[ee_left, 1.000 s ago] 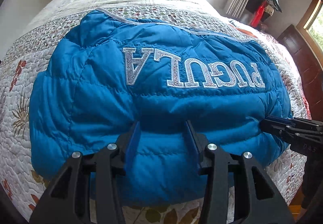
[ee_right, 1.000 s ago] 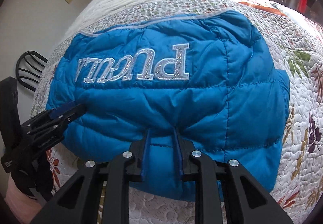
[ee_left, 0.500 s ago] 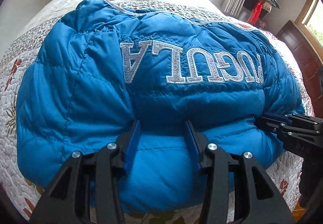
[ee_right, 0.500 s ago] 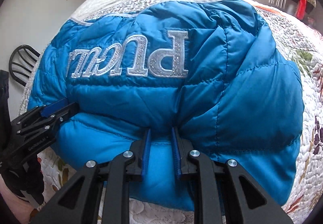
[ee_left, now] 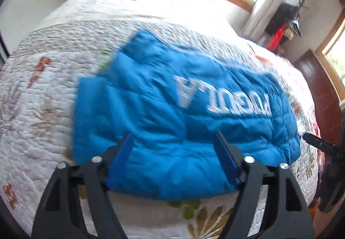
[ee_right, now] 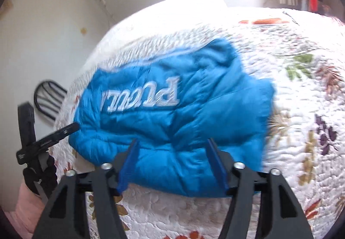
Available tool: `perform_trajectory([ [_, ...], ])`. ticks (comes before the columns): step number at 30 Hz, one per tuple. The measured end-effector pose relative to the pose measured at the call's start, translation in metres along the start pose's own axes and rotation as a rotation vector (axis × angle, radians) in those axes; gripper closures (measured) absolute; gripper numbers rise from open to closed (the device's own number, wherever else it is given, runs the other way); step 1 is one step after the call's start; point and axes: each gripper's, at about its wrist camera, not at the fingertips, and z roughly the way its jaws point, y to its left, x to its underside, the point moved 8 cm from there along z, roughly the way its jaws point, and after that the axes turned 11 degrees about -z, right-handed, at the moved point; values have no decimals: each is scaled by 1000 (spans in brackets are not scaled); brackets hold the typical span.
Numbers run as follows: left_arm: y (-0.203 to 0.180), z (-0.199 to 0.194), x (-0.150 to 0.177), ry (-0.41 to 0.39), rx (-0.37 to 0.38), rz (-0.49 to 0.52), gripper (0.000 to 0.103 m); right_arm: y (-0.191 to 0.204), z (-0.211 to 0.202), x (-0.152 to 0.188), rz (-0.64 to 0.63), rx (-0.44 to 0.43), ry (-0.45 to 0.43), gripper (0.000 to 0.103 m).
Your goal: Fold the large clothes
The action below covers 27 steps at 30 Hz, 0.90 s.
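Observation:
A blue puffer jacket [ee_left: 151, 109] with silver letters lies folded on the floral quilt [ee_left: 43, 109] of a bed. My left gripper [ee_left: 173, 133] hovers over its near edge, jaws opening wide, the pads clear of the fabric. In the right wrist view the same jacket [ee_right: 194, 114] fills the middle. My right gripper [ee_right: 172, 139] hangs over the near edge too, jaws opening, nothing pinched. Each gripper shows in the other's view: the right gripper [ee_left: 312, 142] at the jacket's right end, the left gripper [ee_right: 64, 129] at its left end. Both views are motion-blurred.
The quilt [ee_right: 301, 131] spreads wide around the jacket. A black chair [ee_right: 49, 99] stands by the white wall left of the bed. Dark wooden furniture [ee_left: 319, 92] and a red and black object [ee_left: 284, 25] stand to the right, under wood-framed windows.
Both grippers let go of the jacket's near edge and spread wide. They pulled back and up, so the jacket looks smaller and lies settled on the quilt.

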Motion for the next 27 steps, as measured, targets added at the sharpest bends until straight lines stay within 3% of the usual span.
perform_trajectory([
  [3,43,-11,-19,-7,-31,-55,21,-38,-9,-2,99,-15,-13,20],
  [5,73,-10,-28,10,-50,-109,21,-57,-5,-4,151,-70,-6,18],
  [8,96,3,-37,74,2,-185,20,-76,9,-6,192,-118,24,15],
  [13,99,29,-33,151,85,-191,20,-90,41,-5,255,-212,57,13],
  [27,85,89,-43,247,160,-213,15,-91,96,-11,300,-312,115,11],
])
